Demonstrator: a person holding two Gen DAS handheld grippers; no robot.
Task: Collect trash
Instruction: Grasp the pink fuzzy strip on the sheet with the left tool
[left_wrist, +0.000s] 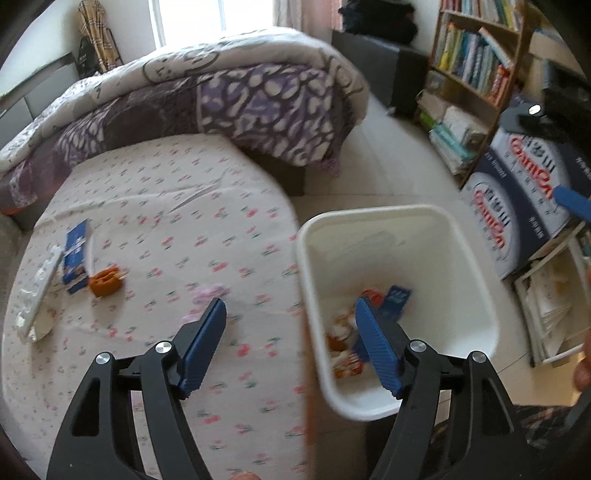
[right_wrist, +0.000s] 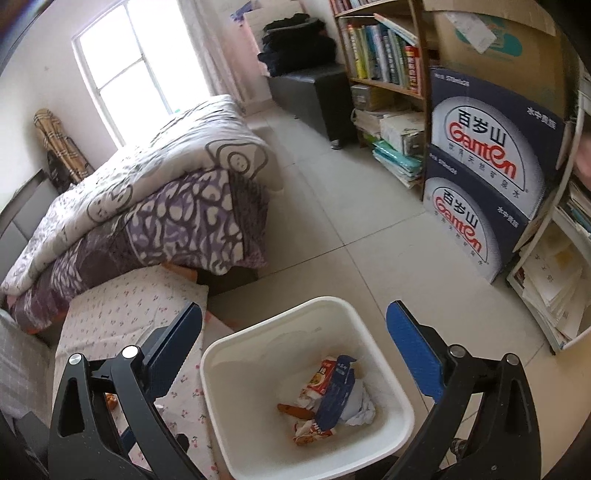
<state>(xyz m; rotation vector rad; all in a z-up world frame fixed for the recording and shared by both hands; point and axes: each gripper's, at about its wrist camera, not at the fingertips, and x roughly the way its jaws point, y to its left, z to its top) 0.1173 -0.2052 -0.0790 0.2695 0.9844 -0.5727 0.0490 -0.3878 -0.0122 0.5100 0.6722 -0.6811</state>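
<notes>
White plastic bin (right_wrist: 306, 391) sits between your right gripper (right_wrist: 295, 332) fingers, wrappers already inside; those fingers are spread and empty. Your left gripper (left_wrist: 291, 343) is released too, straddling the bin's edge and the floral sheet (left_wrist: 166, 206). Trash left, I judge: the blue packet (left_wrist: 75, 254), orange piece (left_wrist: 106, 282) and what looks like white wrapping (left_wrist: 38, 291), well left of the left fingers. Swing there next.

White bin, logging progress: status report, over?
Left gripper open, empty. Right gripper open, empty. White plastic bin holds wrappers; blue carton, orange piece on bed.
</notes>
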